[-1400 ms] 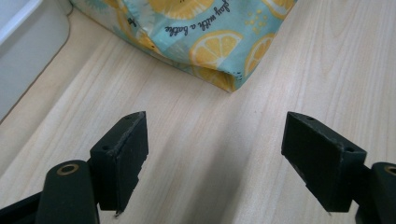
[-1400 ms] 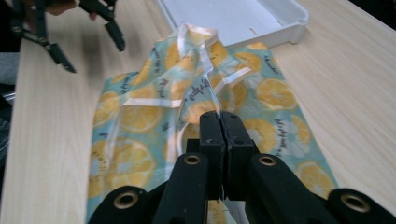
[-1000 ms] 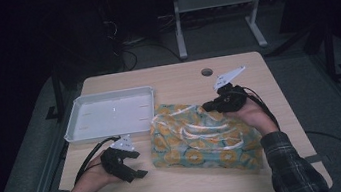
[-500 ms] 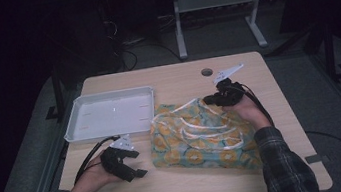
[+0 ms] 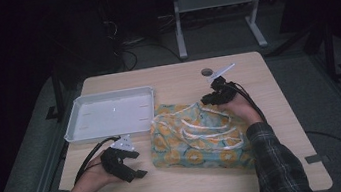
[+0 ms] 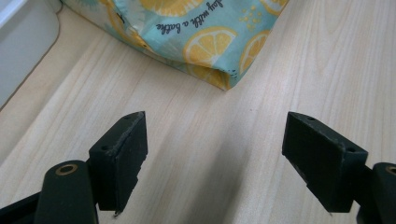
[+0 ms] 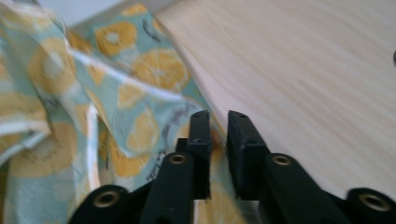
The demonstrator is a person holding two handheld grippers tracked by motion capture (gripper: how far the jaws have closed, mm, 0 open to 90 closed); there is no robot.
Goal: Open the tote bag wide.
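Lying crumpled on the wooden table is a lemon-print cloth bag, teal with orange-yellow slices and white straps, sitting right of centre and just beside the near right corner of a white tray. The right gripper is resting at the bag's far right edge, the person's hand and plaid sleeve lying over the cloth behind it. In the right gripper view its two black jaws are standing almost together with a narrow slit between them; they have just been opening a little, and the printed fabric is lying under and beside them, though whether any cloth is caught in the slit cannot be told. The left gripper is sitting on the table near the front left, close to the bag's near left corner but apart from it. In the left gripper view its jaws are gaping wide over bare wood, nothing between them, with the bag's folded corner lying ahead of them.
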